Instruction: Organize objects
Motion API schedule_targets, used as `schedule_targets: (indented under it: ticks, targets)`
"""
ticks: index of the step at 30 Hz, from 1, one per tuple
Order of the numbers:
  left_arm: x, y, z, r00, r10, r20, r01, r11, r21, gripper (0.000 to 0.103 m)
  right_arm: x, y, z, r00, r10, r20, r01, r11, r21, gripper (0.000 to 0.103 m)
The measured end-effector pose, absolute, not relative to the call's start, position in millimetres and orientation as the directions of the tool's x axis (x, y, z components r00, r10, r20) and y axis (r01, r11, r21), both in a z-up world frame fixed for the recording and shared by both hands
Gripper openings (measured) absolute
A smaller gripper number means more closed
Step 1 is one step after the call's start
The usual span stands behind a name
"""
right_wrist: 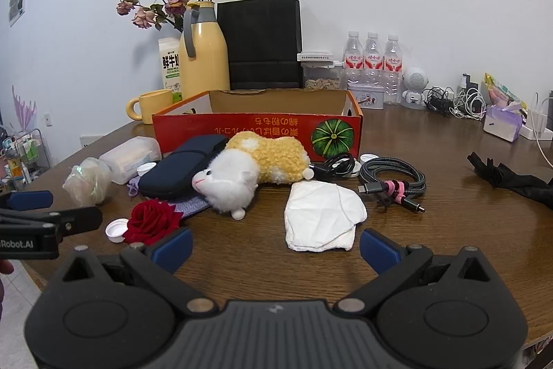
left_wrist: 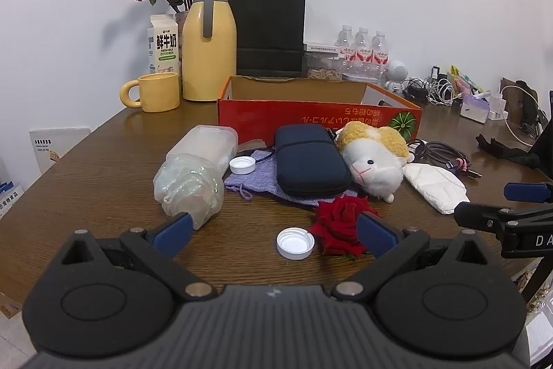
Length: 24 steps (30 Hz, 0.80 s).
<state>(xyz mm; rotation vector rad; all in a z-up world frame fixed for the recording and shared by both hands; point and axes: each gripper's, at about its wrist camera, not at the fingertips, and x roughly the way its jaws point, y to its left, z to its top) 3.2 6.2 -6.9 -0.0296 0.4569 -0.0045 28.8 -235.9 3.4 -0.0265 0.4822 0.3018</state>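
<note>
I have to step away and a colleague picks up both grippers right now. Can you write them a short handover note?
Left gripper: open, empty, low over the table, a white bottle cap between its fingers' line and a red rose by its right finger.
Right gripper: open, empty, facing the white folded cloth.
Orange box: open at the back; no items visible inside.
In front of it, loose: plush hamster, dark blue case, coiled cable, clear container.
Done: nothing visibly packed. Left: everything loose.

Plush toy [right_wrist: 255, 168] before box [right_wrist: 255, 130]
</note>
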Motion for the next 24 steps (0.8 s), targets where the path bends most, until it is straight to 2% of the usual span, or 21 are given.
schedule_targets:
  ticks: [24]
  targets:
    - [4.6,10.6,-6.7,0.895,-0.002,-0.445,-0.014,0.999,-0.032,0.103,28.8,-235.1,3.4,0.842,0.279,-0.463,-0.293,0.955,0.043,0.103]
